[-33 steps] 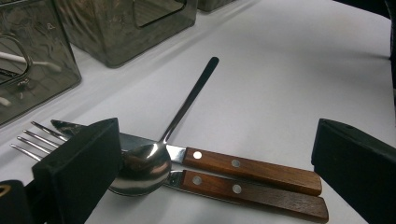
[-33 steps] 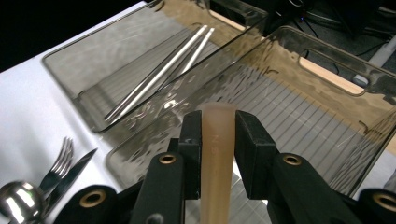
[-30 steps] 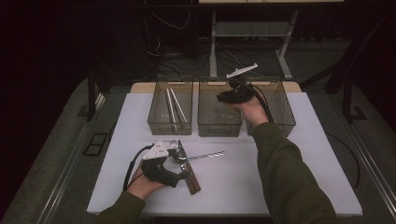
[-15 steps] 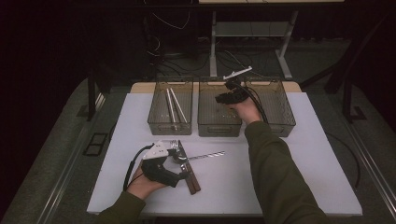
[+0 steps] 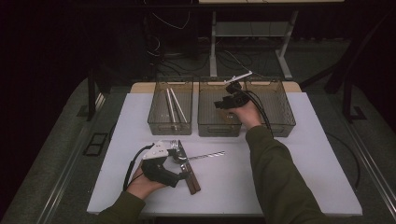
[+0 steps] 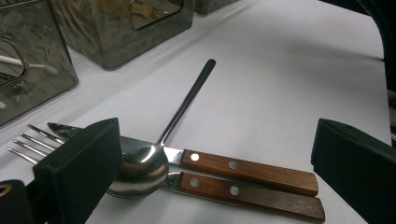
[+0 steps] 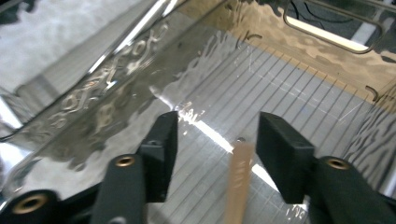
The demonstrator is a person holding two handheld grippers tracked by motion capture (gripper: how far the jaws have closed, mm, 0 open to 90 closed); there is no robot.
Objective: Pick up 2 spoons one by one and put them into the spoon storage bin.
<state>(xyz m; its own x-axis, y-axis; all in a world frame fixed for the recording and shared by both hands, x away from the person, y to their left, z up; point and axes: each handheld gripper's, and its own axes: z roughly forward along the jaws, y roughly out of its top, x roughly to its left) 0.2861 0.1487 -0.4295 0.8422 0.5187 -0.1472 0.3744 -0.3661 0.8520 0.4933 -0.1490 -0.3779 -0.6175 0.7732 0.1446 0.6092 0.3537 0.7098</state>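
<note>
My right gripper [image 5: 223, 103] hangs inside the middle clear bin [image 5: 208, 127]. In the right gripper view the right gripper [image 7: 219, 123] has just been opening its jaws. A pale tan stick [image 7: 239, 179] stands loose between them, nearer the right-hand jaw, and neither pad presses on it. My left gripper [image 5: 173, 175] rests on the white table [image 5: 289, 177] by the cutlery. The left gripper [image 6: 215, 140] is wide open around a spoon [image 6: 140, 170], a wooden-handled knife [image 6: 247, 170] and a wooden-handled fork [image 6: 252, 198], touching none of them.
Three clear bins stand in a row at the back. The left bin [image 5: 159, 125] holds two long pale sticks [image 5: 173, 106], and the right bin [image 5: 282, 122] sits beside my right hand. The spoon [image 5: 205, 156] angles to the right across the table.
My right hand has sunk a little into the middle bin. The left hand and the cutlery have stayed put.
</note>
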